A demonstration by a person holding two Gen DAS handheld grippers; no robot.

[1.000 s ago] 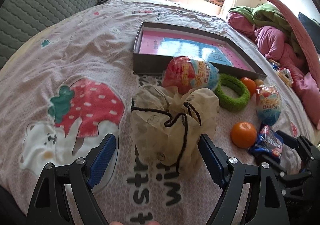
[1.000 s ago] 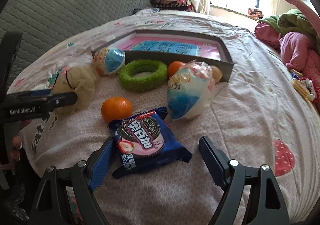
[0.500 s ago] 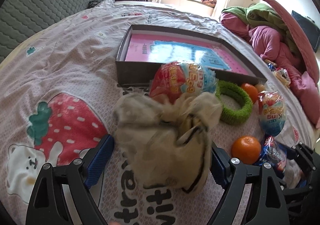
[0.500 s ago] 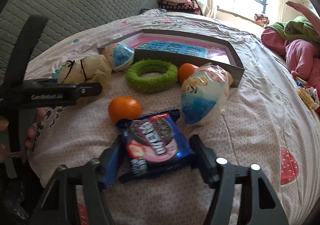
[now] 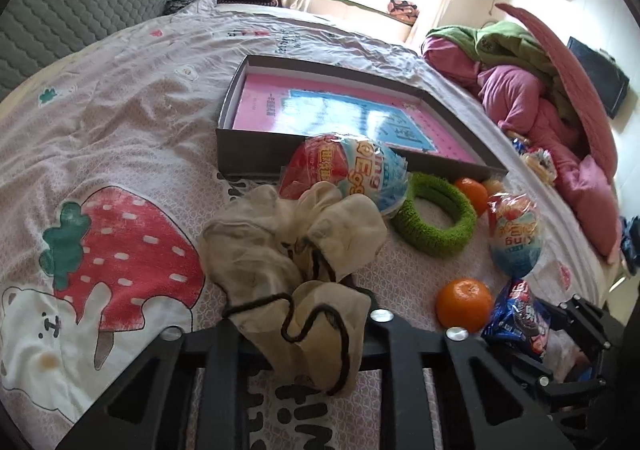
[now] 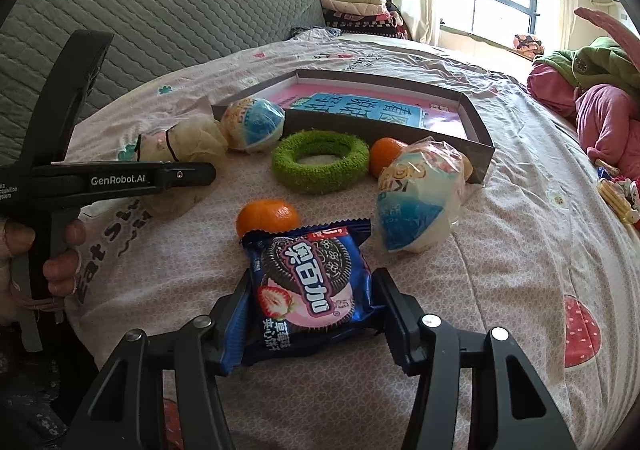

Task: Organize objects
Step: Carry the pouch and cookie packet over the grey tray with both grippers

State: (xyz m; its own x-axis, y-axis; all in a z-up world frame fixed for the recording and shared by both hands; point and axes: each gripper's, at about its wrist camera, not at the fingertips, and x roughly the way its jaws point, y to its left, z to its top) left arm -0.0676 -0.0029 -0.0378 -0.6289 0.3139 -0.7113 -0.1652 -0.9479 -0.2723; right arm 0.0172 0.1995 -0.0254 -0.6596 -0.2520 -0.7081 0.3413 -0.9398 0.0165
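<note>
Item: my left tongs (image 5: 316, 330), just closed, pinch the drawstring pouch (image 5: 296, 262) low; limp cloth may slip. Item: right tongs (image 6: 308, 314), just closing, clamp the cookie packet (image 6: 308, 282) on the near bed; contents may crush.

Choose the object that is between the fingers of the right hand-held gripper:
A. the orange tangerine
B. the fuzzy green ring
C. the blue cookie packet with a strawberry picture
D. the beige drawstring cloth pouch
C. In the right wrist view, the right hand-held gripper has its fingers pressed on both sides of the blue cookie packet with a strawberry picture, while the orange tangerine lies free behind it.
</note>
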